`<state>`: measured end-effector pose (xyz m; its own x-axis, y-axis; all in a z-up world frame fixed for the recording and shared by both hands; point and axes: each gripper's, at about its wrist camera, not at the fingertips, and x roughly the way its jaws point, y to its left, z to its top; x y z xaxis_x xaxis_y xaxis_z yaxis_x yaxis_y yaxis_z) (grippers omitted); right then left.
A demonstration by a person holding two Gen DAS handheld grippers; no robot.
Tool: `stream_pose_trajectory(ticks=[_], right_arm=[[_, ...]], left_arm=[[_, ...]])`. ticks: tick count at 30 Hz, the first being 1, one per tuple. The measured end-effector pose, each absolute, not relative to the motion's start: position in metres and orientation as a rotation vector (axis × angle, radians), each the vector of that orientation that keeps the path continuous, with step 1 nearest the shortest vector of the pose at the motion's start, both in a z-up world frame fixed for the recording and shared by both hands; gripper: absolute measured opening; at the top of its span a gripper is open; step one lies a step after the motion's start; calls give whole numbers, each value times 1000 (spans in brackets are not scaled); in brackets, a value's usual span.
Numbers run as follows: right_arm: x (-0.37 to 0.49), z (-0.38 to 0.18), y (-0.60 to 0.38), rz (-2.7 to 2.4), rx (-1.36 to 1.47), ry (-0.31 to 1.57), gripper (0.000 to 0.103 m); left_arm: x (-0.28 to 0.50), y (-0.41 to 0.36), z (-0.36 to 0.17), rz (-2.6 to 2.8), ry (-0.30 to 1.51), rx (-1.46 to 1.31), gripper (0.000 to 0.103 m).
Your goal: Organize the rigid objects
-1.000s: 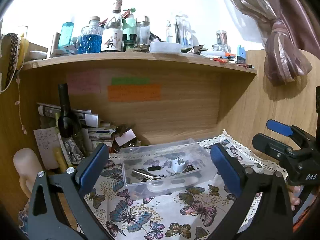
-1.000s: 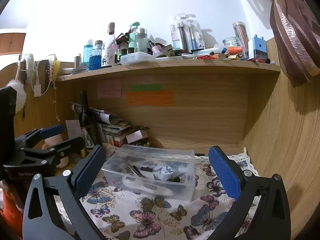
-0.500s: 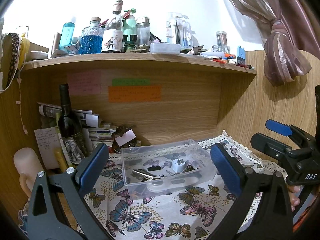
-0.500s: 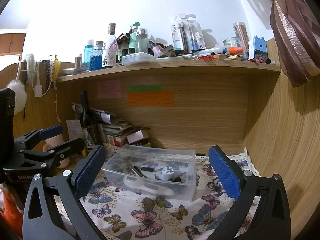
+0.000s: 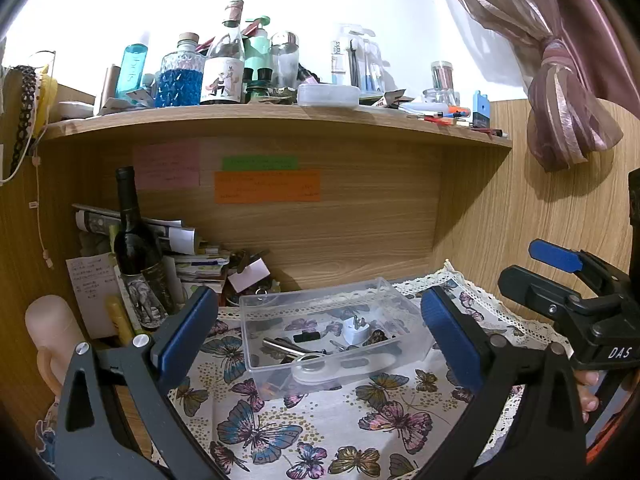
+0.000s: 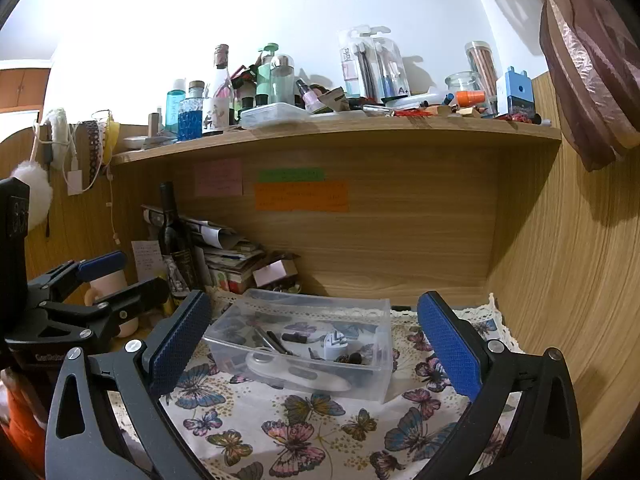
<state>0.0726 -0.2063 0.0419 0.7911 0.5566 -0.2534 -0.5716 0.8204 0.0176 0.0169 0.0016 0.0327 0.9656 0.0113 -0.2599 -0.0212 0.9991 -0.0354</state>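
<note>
The black claw (image 5: 576, 280) at the right of the left wrist view has white letters, "DAS". A clear pack (image 6: 394, 68) on the shelf (image 6: 336, 132) says "A+" in the right wrist view. The pink note (image 5: 166, 169), green note (image 5: 260, 163) and orange note (image 5: 267, 186) have writing too small to read.

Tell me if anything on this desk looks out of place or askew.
The clear plastic bin sits at an angle on the butterfly cloth, not square to the back panel. Nothing looks spilled or broken.
</note>
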Motion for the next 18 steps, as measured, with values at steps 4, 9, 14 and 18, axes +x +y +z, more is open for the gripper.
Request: stream_pose_trajectory(ticks=[4, 9, 14, 18], right_arm=[[73, 42, -207, 607, -62, 252, 103], [73, 42, -206, 604, -63, 254, 103], [73, 41, -205, 600, -62, 256, 103], [74, 40, -204, 598, -60, 260, 103]], left_arm=[[17, 2, 33, 15, 262, -38, 103], [17, 0, 33, 14, 262, -39, 103], [19, 0, 33, 7, 264, -43, 103], [21, 2, 33, -1, 270, -51, 103]])
